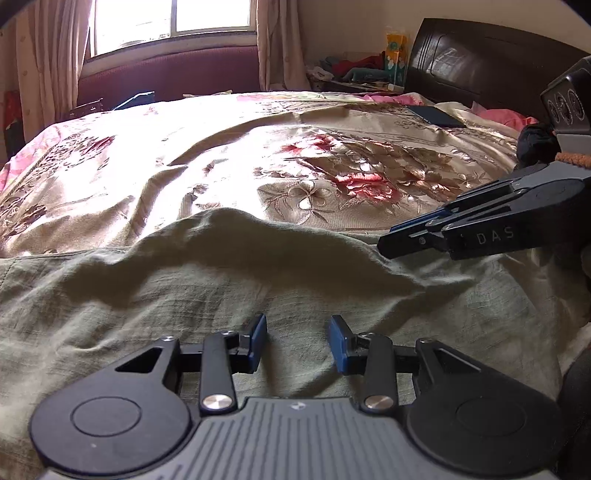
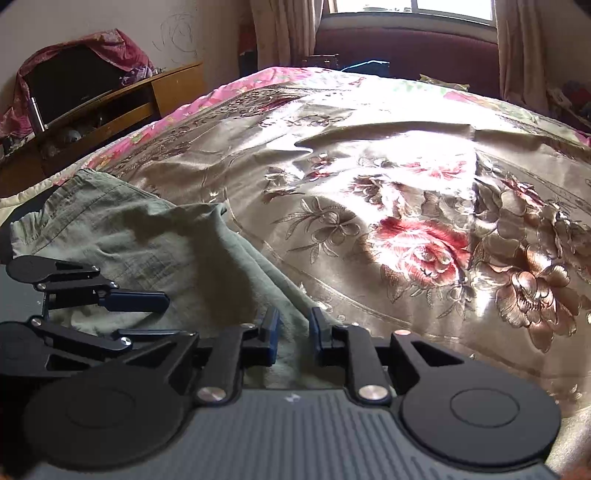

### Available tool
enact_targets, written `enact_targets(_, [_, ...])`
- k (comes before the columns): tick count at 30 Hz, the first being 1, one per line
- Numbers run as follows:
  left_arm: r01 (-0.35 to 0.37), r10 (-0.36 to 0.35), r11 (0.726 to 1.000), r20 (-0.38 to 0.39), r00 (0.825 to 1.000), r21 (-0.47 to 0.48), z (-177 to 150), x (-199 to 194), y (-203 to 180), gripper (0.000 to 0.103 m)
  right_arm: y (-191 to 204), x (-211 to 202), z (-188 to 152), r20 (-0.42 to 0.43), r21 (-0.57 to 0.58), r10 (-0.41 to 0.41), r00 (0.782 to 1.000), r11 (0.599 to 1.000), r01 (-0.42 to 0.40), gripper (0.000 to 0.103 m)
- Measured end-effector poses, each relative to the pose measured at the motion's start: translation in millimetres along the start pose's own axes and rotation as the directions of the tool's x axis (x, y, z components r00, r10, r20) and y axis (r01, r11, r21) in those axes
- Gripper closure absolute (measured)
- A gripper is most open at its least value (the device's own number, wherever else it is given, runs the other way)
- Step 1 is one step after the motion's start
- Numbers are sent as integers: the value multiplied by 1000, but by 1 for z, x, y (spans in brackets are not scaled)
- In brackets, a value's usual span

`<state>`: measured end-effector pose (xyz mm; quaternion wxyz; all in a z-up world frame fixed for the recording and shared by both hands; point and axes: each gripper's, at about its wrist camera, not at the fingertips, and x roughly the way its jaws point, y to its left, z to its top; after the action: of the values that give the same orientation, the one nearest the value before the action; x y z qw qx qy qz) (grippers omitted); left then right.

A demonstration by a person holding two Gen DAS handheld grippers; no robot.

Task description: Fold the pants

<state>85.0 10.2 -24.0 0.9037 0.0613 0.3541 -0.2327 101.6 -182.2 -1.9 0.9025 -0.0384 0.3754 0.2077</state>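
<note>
Pants (image 1: 229, 295), olive and rumpled, lie on a floral bedspread (image 1: 332, 155); left gripper (image 1: 298, 341) gapes empty, right gripper (image 2: 294, 334) straddles a fold, pads apart.

bedspread (image 1: 332, 155): shiny gold satin, red and brown flowers, creased, covers the bed
window (image 1: 173, 18): beyond far edge of bedspread, bright
curtains (image 1: 48, 59): beige, either side of window
maroon panel (image 1: 170, 74): under window, behind bedspread
headboard (image 1: 480, 62): dark wood, right end of bedspread
dark flat item (image 1: 436, 115): lying on bedspread near headboard
pink bedding (image 1: 498, 114): at bedspread edge by headboard
wooden cabinet (image 2: 122, 99): left of bedspread, cloth-draped dark box on top
</note>
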Motion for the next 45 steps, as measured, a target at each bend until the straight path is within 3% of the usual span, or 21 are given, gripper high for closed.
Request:
enact_targets(2, [-5,5,1000,-8,1000,-9,1,5,2,50,-8,9,1,-51,2,-56,997,998,56,81])
enact_targets(4, [-4,4,1000,6,1000,-6,0,3,2,50,-12,0,2,-35,22,5,999,1000,-4,81])
enact_targets(6, [-2,2,1000,11,1000,-5,-1,1,2,50,-3,-8,5,-18,-29,45,999,999,-46,83])
enact_targets(11, [24,-23,999,17,1000,-39,0,0,7,50,11,16,7,-146,-160,36,989,985,-60,83])
enact_targets(19, [42,-40,998,21,999,-53,0,-1,9,50,10,25,12,-203,-230,30,979,970,-78,76])
enact_targets(21, [42,-41,998,23,999,-50,0,-1,8,50,12,24,13,-205,-230,28,978,970,-76,100])
enact_targets(23, [42,-41,998,24,999,-49,0,-1,8,50,13,20,15,-193,-228,21,981,972,-66,100])
enact_targets(26, [47,-45,998,28,999,-52,0,-2,10,50,5,12,21,-155,-185,14,988,982,-42,101])
enact_targets(30, [48,-47,997,28,999,-53,0,-2,9,50,-17,8,28,-106,-30,33,994,999,-37,100])
enact_targets(32, [37,-37,999,11,999,-38,-1,2,7,49,-18,22,23,-151,-30,-6,988,1000,2,97])
enact_targets(34, [23,-23,1000,5,1000,-12,-3,3,3,49,-17,22,16,-131,-27,-40,991,999,36,97])
enact_targets(39, [14,-14,1000,10,1000,14,-3,2,0,47,-17,-38,-2,11,72,-86,996,994,85,94])
enact_targets(42, [20,-20,1000,11,1000,21,-3,0,-1,47,-23,-64,-34,-31,93,-86,996,992,88,93])
enact_targets(45, [14,-14,998,4,1000,63,-5,0,-9,46,-42,-66,-66,-133,149,-199,971,965,218,93])
